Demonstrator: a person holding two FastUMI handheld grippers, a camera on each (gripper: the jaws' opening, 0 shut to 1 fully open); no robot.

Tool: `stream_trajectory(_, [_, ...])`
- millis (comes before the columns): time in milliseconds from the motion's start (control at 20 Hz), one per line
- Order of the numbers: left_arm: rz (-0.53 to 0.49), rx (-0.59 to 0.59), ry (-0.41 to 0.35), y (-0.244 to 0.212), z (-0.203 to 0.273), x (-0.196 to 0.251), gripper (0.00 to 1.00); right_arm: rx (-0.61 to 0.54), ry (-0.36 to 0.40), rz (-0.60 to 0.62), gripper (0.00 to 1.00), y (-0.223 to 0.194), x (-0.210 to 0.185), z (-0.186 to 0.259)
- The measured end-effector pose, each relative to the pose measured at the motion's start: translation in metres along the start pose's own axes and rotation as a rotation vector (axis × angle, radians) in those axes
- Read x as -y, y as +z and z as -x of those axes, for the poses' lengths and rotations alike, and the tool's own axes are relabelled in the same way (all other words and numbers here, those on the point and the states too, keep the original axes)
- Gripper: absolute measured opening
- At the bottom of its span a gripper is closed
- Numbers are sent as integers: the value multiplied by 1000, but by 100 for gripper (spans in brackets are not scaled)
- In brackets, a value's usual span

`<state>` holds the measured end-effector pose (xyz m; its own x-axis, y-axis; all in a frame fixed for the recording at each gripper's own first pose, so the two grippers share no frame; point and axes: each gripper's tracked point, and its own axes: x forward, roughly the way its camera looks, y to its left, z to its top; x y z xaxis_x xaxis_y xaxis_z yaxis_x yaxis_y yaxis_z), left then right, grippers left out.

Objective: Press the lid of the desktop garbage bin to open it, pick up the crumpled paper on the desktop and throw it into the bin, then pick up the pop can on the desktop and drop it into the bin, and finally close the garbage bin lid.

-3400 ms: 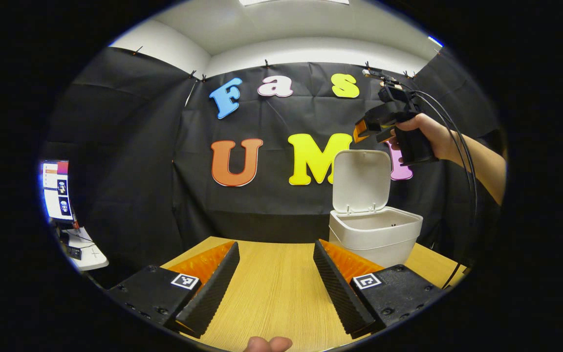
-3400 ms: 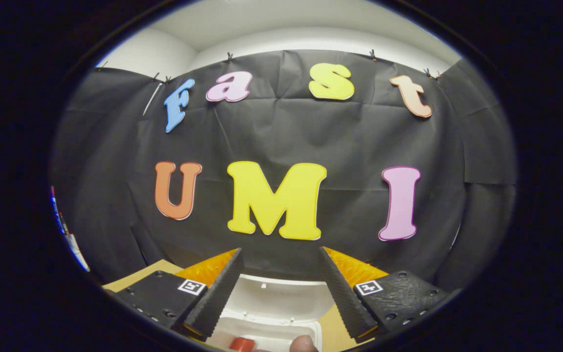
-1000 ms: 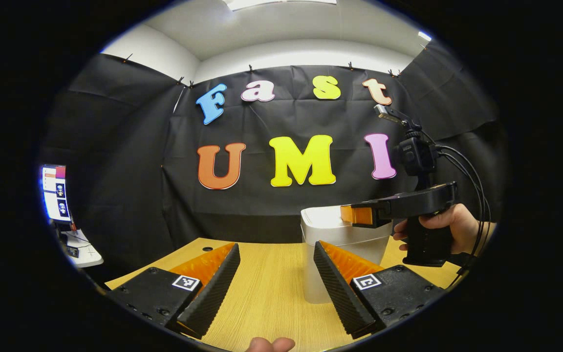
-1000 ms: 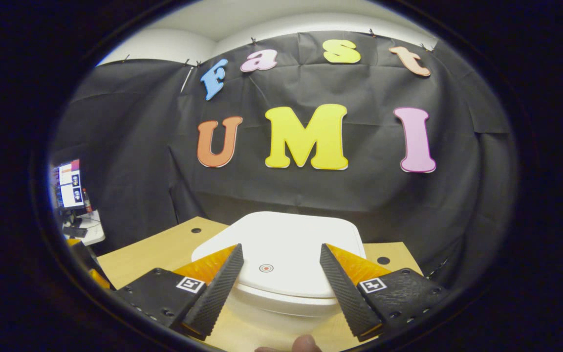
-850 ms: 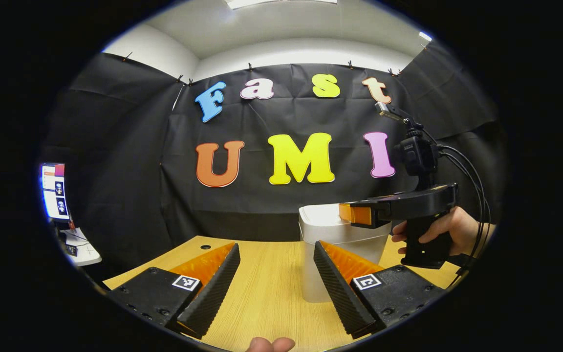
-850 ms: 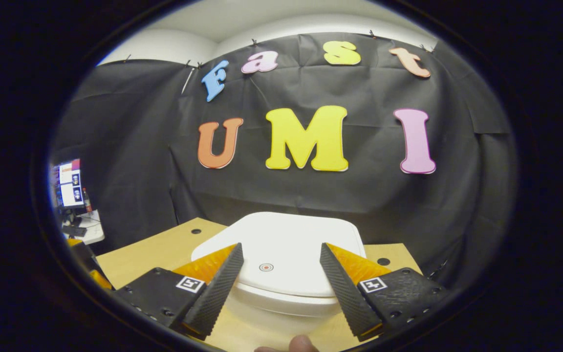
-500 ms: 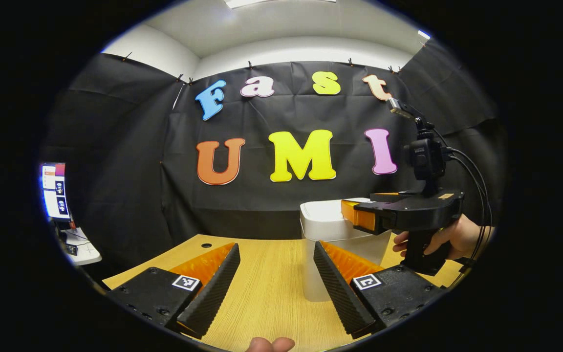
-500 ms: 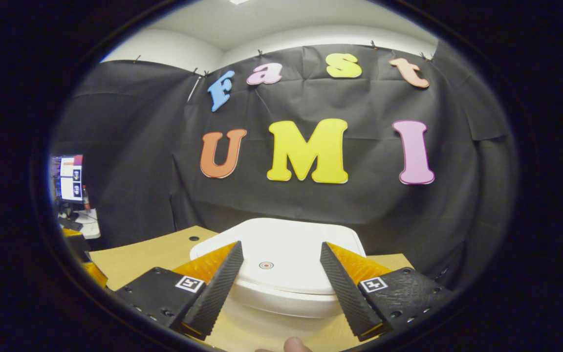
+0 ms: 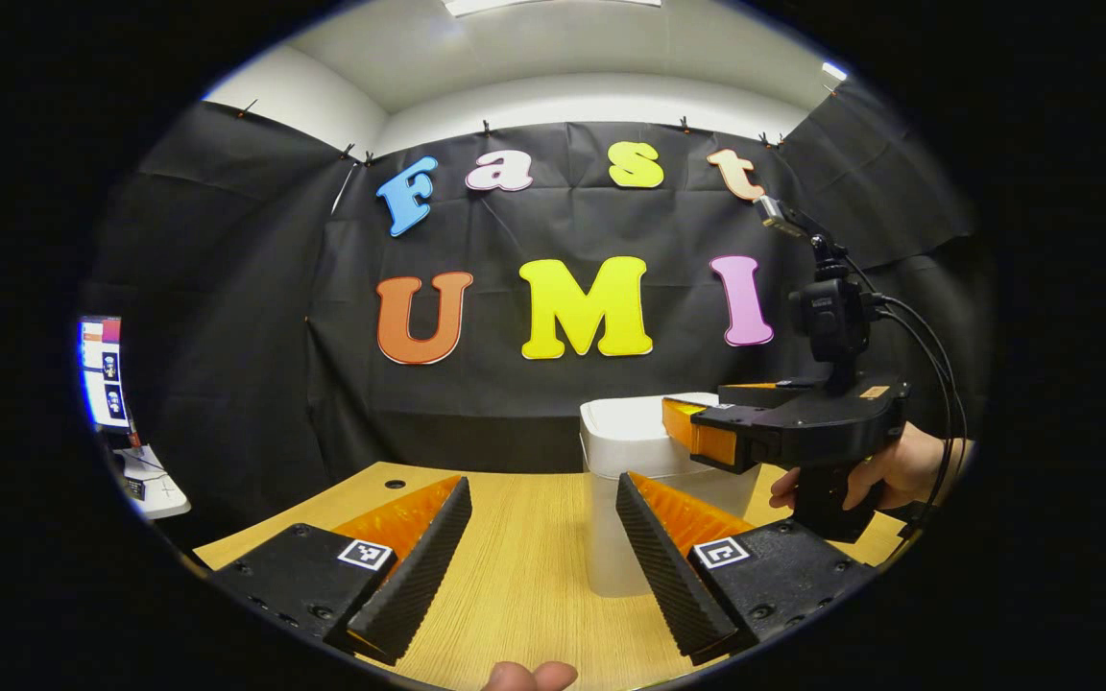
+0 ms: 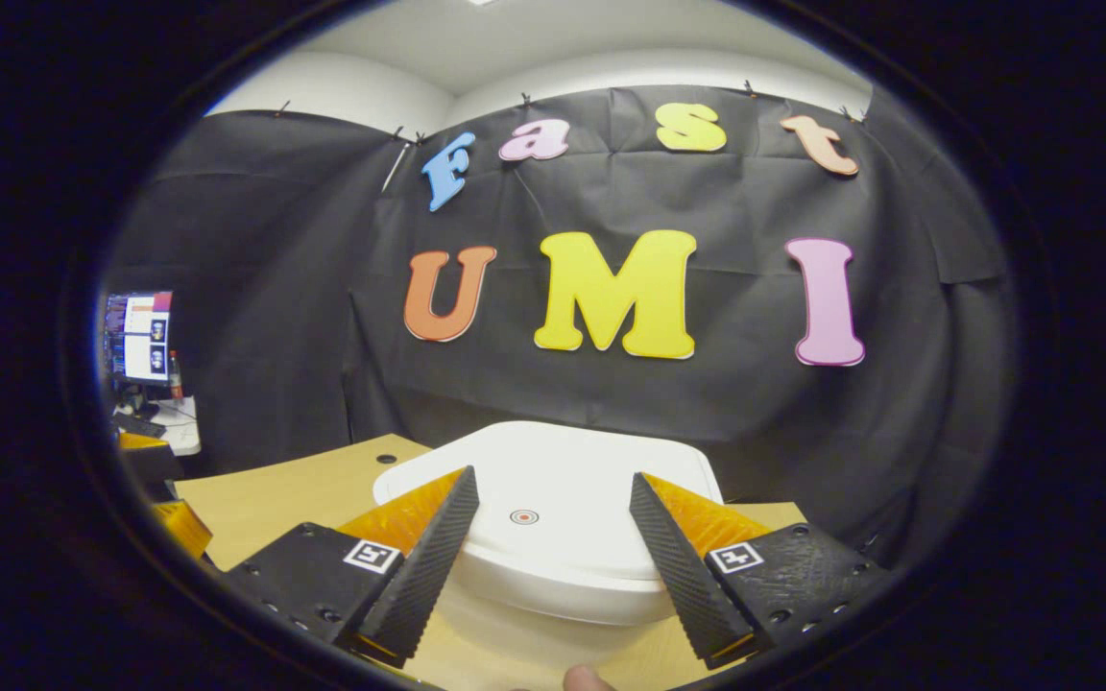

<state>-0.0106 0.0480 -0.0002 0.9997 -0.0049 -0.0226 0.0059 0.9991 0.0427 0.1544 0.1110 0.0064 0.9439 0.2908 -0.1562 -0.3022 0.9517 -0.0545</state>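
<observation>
2 grippers wide apart (holding nothing), right gripper [image 10: 553, 561] over closed bin lid [image 10: 553, 480], left gripper [image 9: 541, 561] above desk [image 9: 534, 566]

The white garbage bin [image 9: 622, 518] stands upright on the wooden desktop at about four o'clock in the left gripper view. Its lid [image 10: 553, 509] is closed and flat (a small red ring marks its middle), at six o'clock in the right gripper view.
</observation>
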Motion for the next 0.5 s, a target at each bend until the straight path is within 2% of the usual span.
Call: stream_trajectory(500, [6, 4, -3, -2, 4, -1, 98, 22, -6, -34, 100, -5, 1, 1])
